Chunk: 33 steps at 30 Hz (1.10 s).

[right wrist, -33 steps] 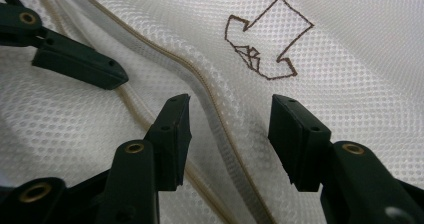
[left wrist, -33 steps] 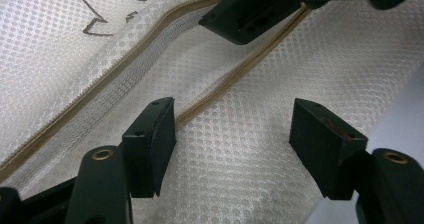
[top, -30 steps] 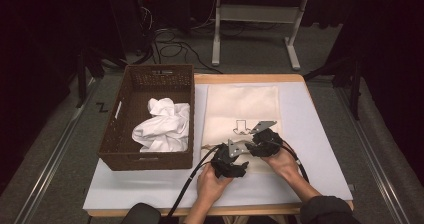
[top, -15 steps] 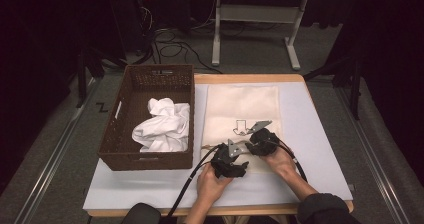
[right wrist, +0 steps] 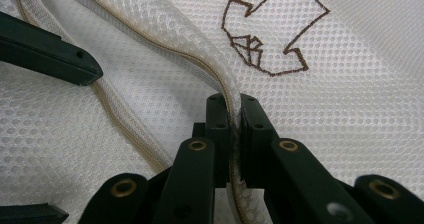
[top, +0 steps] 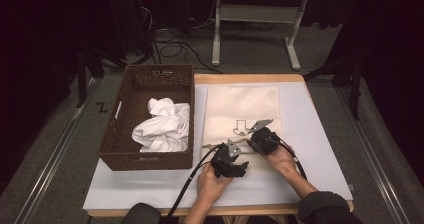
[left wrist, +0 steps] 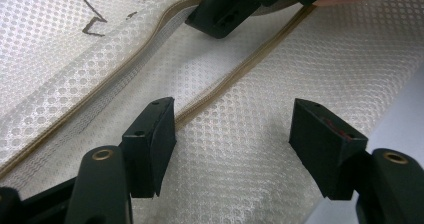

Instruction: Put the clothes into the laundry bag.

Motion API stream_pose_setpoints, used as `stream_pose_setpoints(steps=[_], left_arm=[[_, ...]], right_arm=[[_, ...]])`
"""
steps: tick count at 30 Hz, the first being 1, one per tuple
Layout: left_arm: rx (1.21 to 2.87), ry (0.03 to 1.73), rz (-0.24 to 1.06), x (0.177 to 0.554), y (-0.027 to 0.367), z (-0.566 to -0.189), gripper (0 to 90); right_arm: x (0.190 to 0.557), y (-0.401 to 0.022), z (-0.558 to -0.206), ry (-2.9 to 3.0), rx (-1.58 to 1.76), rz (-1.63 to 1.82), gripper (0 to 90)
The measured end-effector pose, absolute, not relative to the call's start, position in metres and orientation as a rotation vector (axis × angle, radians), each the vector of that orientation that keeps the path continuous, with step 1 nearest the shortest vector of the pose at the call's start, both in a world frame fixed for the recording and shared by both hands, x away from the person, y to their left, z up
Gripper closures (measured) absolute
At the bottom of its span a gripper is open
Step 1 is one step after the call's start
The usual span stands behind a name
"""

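Note:
A cream mesh bag (top: 242, 106) with a brown arrow print lies flat on the table, and its zip opening (left wrist: 150, 49) gapes at the near end. My right gripper (right wrist: 235, 115) has just been closing and now stands shut on the upper zip edge (right wrist: 220, 79), which is pinched between its pads. In the high view it sits at the bag's near edge (top: 256, 142). My left gripper (left wrist: 232, 129) hovers open over the lower mesh beside the zip tape, with nothing between its fingers. The high view shows it just to the left (top: 231, 158).
A brown wicker basket (top: 145, 160) holding a crumpled white cloth (top: 165, 126) stands left of the bag. The pale table mat (top: 312, 134) is bare to the right. A desk frame and cables lie on the floor behind the table.
Both hands stay almost where they were at the bag's near edge. The right gripper has edged slightly toward the left one.

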<state>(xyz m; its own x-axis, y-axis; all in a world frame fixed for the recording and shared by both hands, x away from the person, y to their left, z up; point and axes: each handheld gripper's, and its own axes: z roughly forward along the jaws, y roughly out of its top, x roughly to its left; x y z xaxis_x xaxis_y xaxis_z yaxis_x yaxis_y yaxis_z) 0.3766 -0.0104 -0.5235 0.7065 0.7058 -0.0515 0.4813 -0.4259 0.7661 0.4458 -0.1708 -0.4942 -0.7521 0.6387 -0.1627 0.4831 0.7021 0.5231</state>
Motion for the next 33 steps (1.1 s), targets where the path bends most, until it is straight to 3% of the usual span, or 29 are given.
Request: stream_pose_setpoints(steps=[33], left_arm=[[2.109, 0.901, 0.360, 0.376, -0.010, -0.523, 34.5]], right_arm=[[0.453, -0.176, -0.464, 2.593, 0.893, 0.762, 87.8]])
